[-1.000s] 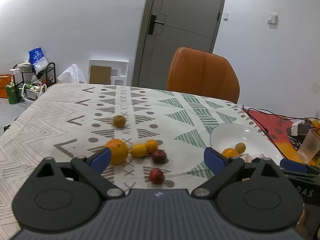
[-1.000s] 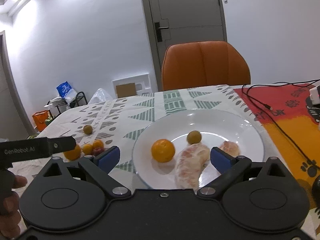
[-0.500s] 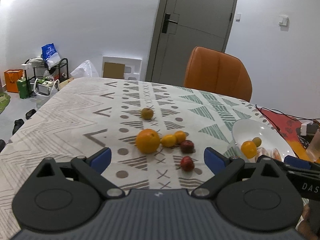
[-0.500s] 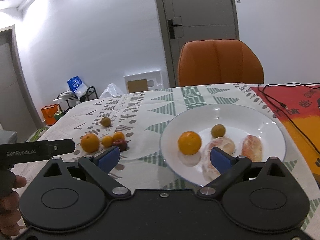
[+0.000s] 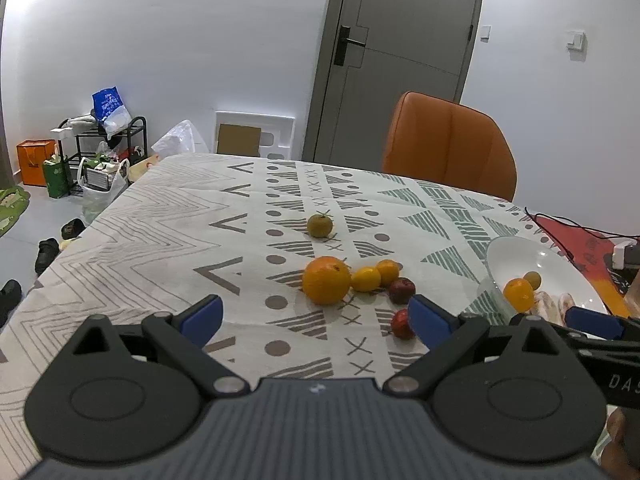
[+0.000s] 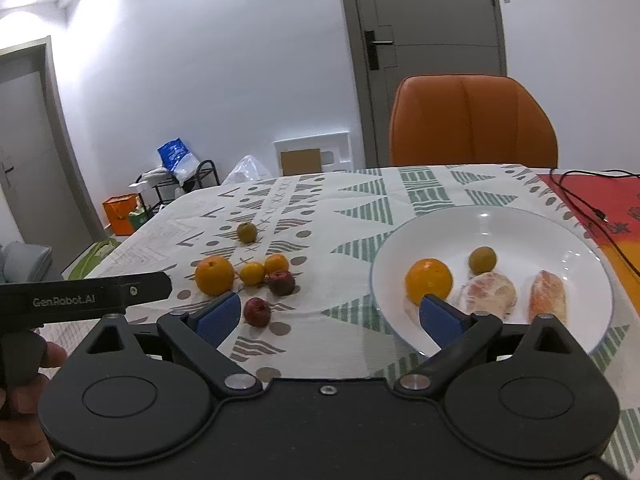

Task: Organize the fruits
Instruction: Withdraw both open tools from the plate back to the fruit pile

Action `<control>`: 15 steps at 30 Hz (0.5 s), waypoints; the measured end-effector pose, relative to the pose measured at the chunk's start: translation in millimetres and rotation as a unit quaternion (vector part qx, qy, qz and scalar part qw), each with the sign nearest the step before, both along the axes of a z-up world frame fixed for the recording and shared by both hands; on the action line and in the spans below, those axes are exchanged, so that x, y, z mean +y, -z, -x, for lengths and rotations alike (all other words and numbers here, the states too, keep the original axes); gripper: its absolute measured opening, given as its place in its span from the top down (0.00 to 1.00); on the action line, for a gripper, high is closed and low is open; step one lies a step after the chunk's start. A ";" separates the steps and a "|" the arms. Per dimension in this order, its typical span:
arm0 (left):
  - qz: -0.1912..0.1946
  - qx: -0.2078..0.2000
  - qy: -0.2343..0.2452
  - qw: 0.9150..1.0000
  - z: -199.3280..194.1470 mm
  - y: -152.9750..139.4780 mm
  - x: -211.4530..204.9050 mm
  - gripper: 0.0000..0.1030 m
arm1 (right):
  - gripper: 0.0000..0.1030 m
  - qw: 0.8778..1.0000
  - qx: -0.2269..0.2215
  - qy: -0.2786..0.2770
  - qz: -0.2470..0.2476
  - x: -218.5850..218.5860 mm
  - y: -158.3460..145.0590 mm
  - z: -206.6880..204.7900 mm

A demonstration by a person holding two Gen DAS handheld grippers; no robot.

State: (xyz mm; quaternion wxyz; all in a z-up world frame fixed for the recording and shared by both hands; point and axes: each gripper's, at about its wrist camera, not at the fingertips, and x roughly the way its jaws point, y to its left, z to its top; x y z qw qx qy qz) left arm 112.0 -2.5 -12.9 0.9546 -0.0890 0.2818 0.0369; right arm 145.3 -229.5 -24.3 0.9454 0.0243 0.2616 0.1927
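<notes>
Ahead and slightly right of the left gripper [image 5: 316, 316], held open and empty like the right gripper [image 6: 330, 318], the loose fruit cluster [image 5: 356, 280] is found nearer.

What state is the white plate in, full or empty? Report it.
Partly filled. The white plate holds an orange, a small greenish fruit and two peeled citrus pieces; much of it is bare.
</notes>
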 end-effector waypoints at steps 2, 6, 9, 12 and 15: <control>-0.001 0.001 0.001 1.000 -0.8 0.6 1.6 0.05 | 0.12 1.000 0.000 -0.009 0.003 5.2 0.0 -0.5; 0.002 0.002 0.004 1.000 -1.7 2.3 4.7 0.05 | 0.18 1.000 0.008 -0.026 0.003 16.3 0.7 -3.5; 0.010 0.007 0.007 1.000 -3.2 4.3 8.6 0.07 | 0.24 0.999 0.013 -0.036 0.005 23.6 2.4 -6.3; 0.016 0.009 0.007 1.000 -5.1 6.4 12.7 0.09 | 0.29 0.999 0.021 -0.042 0.004 28.5 4.6 -11.2; 0.021 0.011 0.008 1.000 -7.9 8.6 15.8 0.13 | 0.36 0.999 0.028 -0.046 0.005 32.9 7.1 -16.2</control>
